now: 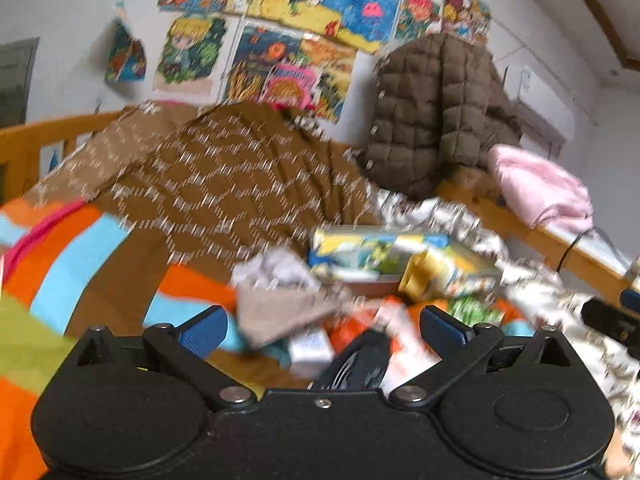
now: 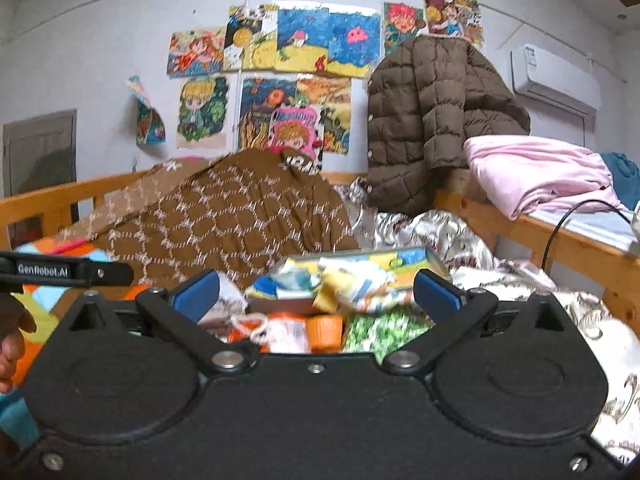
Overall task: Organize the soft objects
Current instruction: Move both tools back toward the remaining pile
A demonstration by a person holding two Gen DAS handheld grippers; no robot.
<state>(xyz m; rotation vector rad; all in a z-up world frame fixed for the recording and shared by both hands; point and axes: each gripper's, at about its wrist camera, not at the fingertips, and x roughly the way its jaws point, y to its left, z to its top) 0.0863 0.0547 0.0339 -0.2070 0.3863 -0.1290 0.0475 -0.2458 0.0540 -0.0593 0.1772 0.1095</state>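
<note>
Brown quilted fabric with a pale honeycomb stitch pattern is being shown heaped on the bed: the brown blanket is serving here as the landmark. In front of it, toward the cameras, a colourful box is being seen lying among a jumble of small soft items, including a grey cloth piece, orange pieces and a green patterned piece; the blur is keeping the items from being told apart more exactly. To the left of the blanket and under it, a striped bedcover in orange, light blue and green is being shown. To the right of the blanket a puffy brown jacket is being seen hanging at the wooden bed rail, and a pink folded cloth is being seen resting on the rail's ledge beyond it. Above the blanket, cartoon posters are being displayed on the white wall.

The left gripper is being held with its blue-padded fingers spread wide, nothing between them, just short of the jumble. The right gripper is likewise being held spread wide and empty, over the same jumble in front of the box.
</note>
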